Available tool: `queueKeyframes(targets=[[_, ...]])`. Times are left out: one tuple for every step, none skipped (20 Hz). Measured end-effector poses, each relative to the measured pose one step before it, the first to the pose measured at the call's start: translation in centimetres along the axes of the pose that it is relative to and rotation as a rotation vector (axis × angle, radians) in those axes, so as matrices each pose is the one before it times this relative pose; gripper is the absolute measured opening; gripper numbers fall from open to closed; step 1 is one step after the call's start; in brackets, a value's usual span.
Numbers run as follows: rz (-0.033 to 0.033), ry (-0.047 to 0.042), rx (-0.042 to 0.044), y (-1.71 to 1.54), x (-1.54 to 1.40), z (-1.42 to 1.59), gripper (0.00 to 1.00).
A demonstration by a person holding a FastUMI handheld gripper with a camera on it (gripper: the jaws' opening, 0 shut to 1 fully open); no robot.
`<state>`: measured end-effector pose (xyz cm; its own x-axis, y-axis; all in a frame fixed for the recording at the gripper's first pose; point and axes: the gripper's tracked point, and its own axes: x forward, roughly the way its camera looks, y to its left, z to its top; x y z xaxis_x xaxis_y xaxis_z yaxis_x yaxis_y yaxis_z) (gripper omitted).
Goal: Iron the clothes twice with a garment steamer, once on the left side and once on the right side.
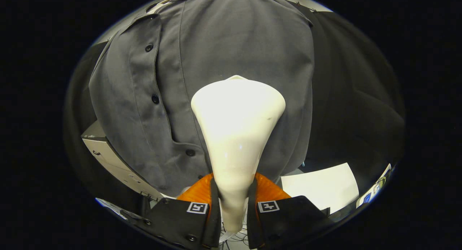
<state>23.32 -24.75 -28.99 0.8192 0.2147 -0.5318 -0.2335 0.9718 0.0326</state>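
Two fingers, one load: the gripper (234, 206) is clenched on the narrow handle of the white garment steamer (236, 134), one black finger pressing each side.
Steamer: rising straight ahead from between the fingers, flaring to a broad head that sits against, or just off, the shirt; contact I cannot tell.
Shirt: a grey button-up shirt (231, 44) hanging directly beyond the steamer head, its button placket (151, 91) off to the steamer's left.
Position on shirt: head is over the panel right of the placket, about mid-height.
Handling, steamer: smooth, glossy, rigid plastic, likely slippery and top-heavy at the head, so low on the neck is the sensible grip, and that is where it is held.
Handling, shirt: soft, loose cloth, will likely swing if pushed hard.
Pose: gripper tilted upward, fingers pointing up along the shirt front.
Beneath: white sheet (321, 185) lying lower right of the steamer.
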Motion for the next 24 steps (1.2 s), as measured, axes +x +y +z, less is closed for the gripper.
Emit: queueKeyframes(targets=[[-0.0029, 0.00568, 0.00587, -0.252, 0.149, -0.755, 0.37], [-0.0037, 0.00841, 0.00822, -0.204, 0.187, -0.855, 0.37], [-0.00219, 0.01341, 0.00127, -0.117, 0.275, -0.899, 0.37], [-0.00495, 0.01774, -0.00173, -0.145, 0.276, -0.945, 0.37], [-0.00436, 0.01881, -0.00082, -0.115, 0.208, -1.054, 0.37], [-0.00365, 0.01715, 0.00522, -0.139, 0.366, -0.887, 0.37], [-0.00157, 0.01422, 0.00242, -0.018, 0.325, -0.961, 0.37], [-0.00223, 0.01186, 0.00149, -0.061, 0.327, -0.668, 0.37], [-0.00378, 0.01183, 0.0018, -0.151, 0.25, -0.877, 0.37], [-0.00337, 0.01212, 0.00231, -0.168, 0.314, -0.74, 0.37], [-0.00245, 0.01171, 0.00366, -0.15, 0.254, -0.775, 0.37], [-0.0017, 0.01036, 0.00078, -0.314, 0.424, -0.777, 0.37], [-0.00269, 0.00928, 0.00245, -0.259, 0.349, -0.746, 0.37], [-0.00252, 0.01258, 0.00306, -0.178, 0.289, -0.85, 0.37], [-0.001, 0.00802, 0.00367, -0.134, 0.342, -0.734, 0.37], [-0.0011, 0.01058, 0.00384, -0.198, 0.365, -0.604, 0.37], [-0.0007, 0.01259, 0.00297, -0.043, 0.267, -0.695, 0.37], [-0.00144, 0.01073, 0.0055, -0.09, 0.315, -0.537, 0.37], [-0.00033, 0.00638, 0.00883, -0.208, 0.13, -0.446, 0.37], [-0.00063, 0.00738, 0.01263, -0.133, 0.316, -0.447, 0.37], [0.00152, 0.00761, 0.00585, 0.047, 0.309, -0.473, 0.37], [-0.0007, 0.00737, -0.00246, -0.187, 0.162, -0.395, 0.37], [-0.00104, 0.00635, -0.00419, -0.189, 0.085, -0.438, 0.37], [-0.00235, 0.00922, -0.00557, -0.089, 0.166, -0.481, 0.37]])
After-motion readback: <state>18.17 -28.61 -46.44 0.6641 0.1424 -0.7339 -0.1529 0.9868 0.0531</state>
